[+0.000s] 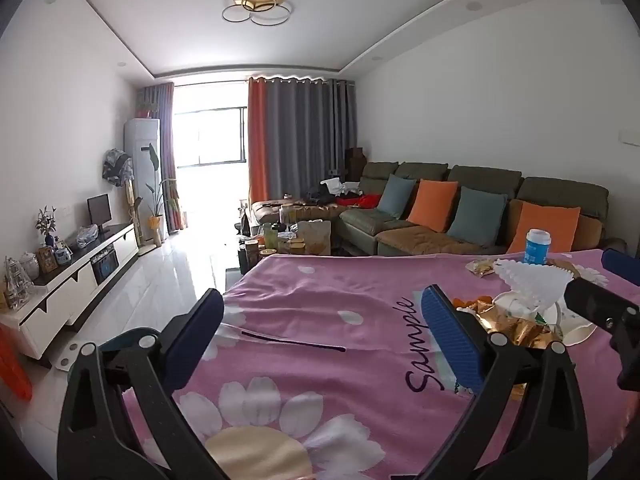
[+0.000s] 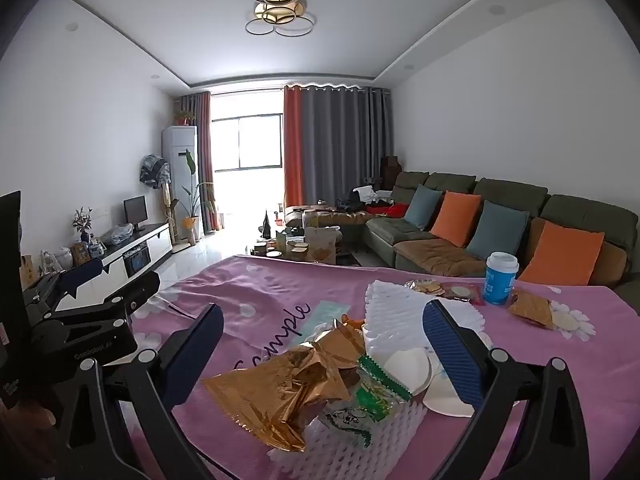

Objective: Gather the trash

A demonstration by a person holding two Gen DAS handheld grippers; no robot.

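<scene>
A heap of trash lies on the pink flowered tablecloth [image 2: 256, 292]: a crumpled gold foil wrapper [image 2: 288, 384], a green and white snack wrapper [image 2: 372, 396], white foam netting [image 2: 404, 312] and a white paper plate [image 2: 412, 368]. My right gripper [image 2: 324, 356] is open, with the heap between its fingers and just beyond. My left gripper [image 1: 324, 336] is open and empty over bare cloth, left of the heap [image 1: 516, 320]. A blue cup with a white lid [image 2: 500, 280] and more wrappers [image 2: 532, 308] lie farther right.
The right gripper shows at the right edge of the left wrist view [image 1: 608, 308]; the left gripper shows at the left of the right wrist view [image 2: 92, 300]. Beyond the table stand a green sofa [image 2: 480, 220], a cluttered coffee table [image 2: 304, 244] and a TV cabinet [image 2: 132, 252].
</scene>
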